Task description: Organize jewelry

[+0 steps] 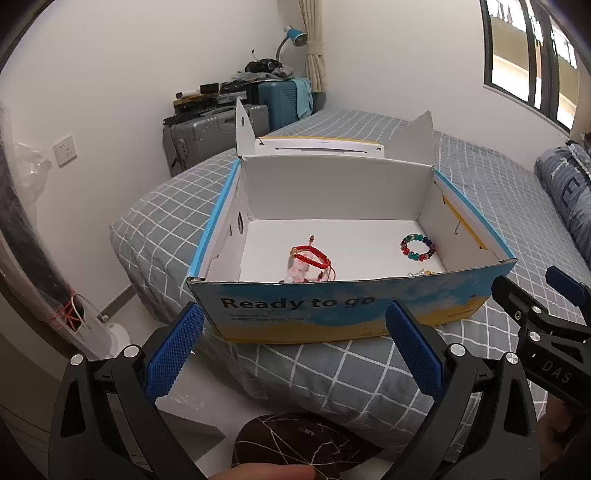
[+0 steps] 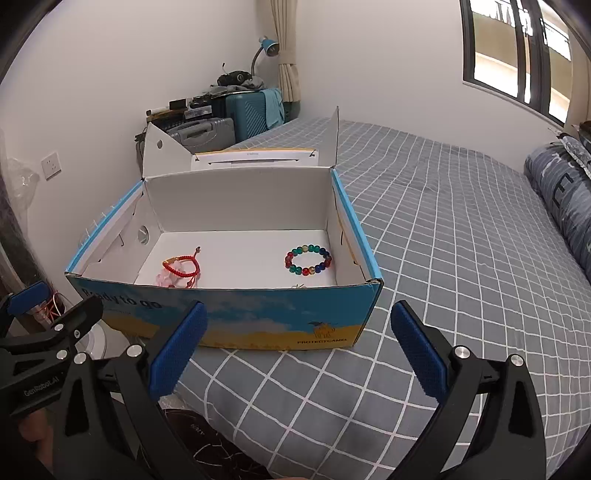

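An open blue and yellow cardboard box [image 1: 332,314] [image 2: 258,317] sits on the bed. Inside lie a red cord bracelet [image 1: 312,257] [image 2: 181,266] over a pale pink bead bracelet [image 1: 297,273] [image 2: 166,278], a multicoloured bead bracelet [image 1: 417,246] [image 2: 308,259], and a small yellowish piece [image 1: 421,273] half hidden by the front wall. My left gripper [image 1: 295,347] is open and empty in front of the box. My right gripper [image 2: 297,350] is open and empty, also in front of the box. Each gripper shows at the edge of the other's view.
The bed has a grey checked sheet [image 2: 443,240]. A folded blue-grey duvet [image 2: 565,199] lies at the right. Suitcases [image 1: 207,133] with clutter and a blue lamp [image 1: 293,35] stand at the far wall. A window [image 2: 517,48] is at upper right.
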Available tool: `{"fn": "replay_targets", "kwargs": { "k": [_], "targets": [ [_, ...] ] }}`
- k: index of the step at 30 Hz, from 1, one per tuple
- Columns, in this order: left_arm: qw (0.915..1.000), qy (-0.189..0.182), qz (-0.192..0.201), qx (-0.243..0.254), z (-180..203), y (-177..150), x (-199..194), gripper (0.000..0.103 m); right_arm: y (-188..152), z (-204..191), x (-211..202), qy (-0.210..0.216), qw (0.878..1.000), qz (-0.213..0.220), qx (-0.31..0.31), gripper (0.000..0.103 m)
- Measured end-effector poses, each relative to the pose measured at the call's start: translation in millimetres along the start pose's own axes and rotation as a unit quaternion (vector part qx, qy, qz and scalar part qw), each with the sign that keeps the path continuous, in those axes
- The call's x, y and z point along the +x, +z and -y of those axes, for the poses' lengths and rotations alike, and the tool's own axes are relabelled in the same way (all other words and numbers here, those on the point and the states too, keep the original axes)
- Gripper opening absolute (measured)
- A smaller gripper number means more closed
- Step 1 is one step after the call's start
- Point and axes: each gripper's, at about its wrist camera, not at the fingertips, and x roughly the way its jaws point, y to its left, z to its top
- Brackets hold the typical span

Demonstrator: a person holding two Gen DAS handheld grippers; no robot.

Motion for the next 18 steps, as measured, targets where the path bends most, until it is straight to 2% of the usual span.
{"fn": "replay_targets", "kwargs": {
  "k": [18],
  "targets": [
    [1.0, 0.001, -0.008, -0.006, 1.9, -2.8, 2.1, 0.097, -2.8, 2.2, 3.0, 0.0, 1.0, -0.004, 0.004, 0.095]
  ]
}}
